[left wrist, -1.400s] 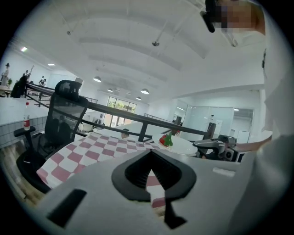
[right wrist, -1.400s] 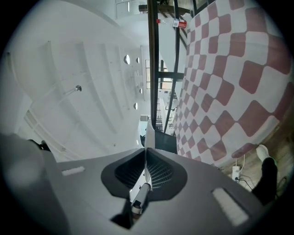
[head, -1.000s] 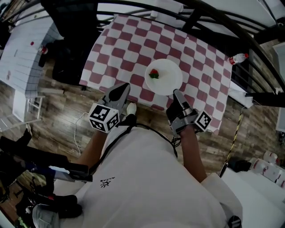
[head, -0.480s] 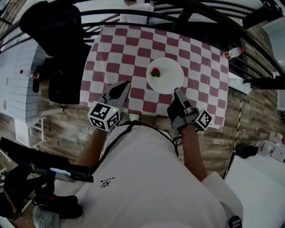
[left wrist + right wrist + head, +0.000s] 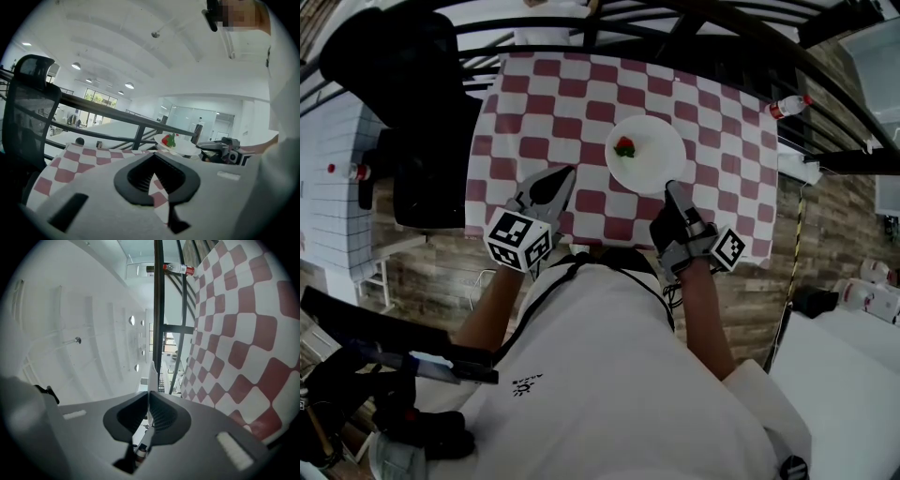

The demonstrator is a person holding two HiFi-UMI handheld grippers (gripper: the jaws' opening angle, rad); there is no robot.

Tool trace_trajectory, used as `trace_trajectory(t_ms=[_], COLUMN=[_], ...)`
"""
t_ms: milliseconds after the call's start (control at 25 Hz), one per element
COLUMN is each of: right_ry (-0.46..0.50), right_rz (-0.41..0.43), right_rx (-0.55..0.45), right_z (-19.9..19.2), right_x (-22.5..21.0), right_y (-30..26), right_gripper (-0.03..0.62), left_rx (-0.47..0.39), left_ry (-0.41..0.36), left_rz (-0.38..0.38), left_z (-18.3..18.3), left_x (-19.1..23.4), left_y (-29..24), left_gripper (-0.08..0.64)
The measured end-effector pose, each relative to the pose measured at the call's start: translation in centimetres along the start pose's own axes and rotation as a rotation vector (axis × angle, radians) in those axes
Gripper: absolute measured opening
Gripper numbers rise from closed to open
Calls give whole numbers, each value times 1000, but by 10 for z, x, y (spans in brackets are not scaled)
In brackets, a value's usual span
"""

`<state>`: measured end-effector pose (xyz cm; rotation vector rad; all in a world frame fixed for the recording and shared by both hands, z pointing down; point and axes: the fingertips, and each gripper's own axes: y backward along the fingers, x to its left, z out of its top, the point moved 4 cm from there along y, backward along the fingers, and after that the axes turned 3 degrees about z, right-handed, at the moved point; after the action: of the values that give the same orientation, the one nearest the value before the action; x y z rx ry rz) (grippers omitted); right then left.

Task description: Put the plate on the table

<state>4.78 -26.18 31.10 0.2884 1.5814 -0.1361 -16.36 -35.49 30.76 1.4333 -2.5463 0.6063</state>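
A white plate (image 5: 652, 159) with a red and green strawberry (image 5: 624, 147) on it is over the red-and-white checked table (image 5: 534, 103). My right gripper (image 5: 668, 187) is shut on the plate's near rim. In the right gripper view the plate (image 5: 151, 373) shows edge-on as a thin white line between the jaws of that gripper (image 5: 149, 392). My left gripper (image 5: 567, 173) is shut with nothing in it, over the table's near edge to the plate's left. From the left gripper (image 5: 154, 154) the plate (image 5: 185, 147) looks slightly raised. I cannot tell whether it touches the cloth.
A black office chair (image 5: 412, 112) stands at the table's left side. A dark railing (image 5: 675, 23) crosses above the far edge. A bottle with a red cap (image 5: 787, 105) lies beyond the table's right corner. Wooden floor lies below the near edge.
The table has drawn closer under both grippers. The plate, still in my right gripper, now sits further in over the cloth. The left gripper stays shut at the near edge.
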Motion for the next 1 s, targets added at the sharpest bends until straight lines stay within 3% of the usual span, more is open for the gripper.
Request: trace_trajectory(t_ms=[480,1000], right_ry=[2,6], right_rz=[-6,8], right_rx=[13,47], right_z=[14,95], right_x=[-18,-48], right_y=[-22,-79], right_gripper=[21,21], left_rx=[5,17], left_ry=[23,19], left_rz=[-2,37], left_z=[-5,6], left_x=[-2,-2], left_y=[-13,-76], left_gripper=[2,2])
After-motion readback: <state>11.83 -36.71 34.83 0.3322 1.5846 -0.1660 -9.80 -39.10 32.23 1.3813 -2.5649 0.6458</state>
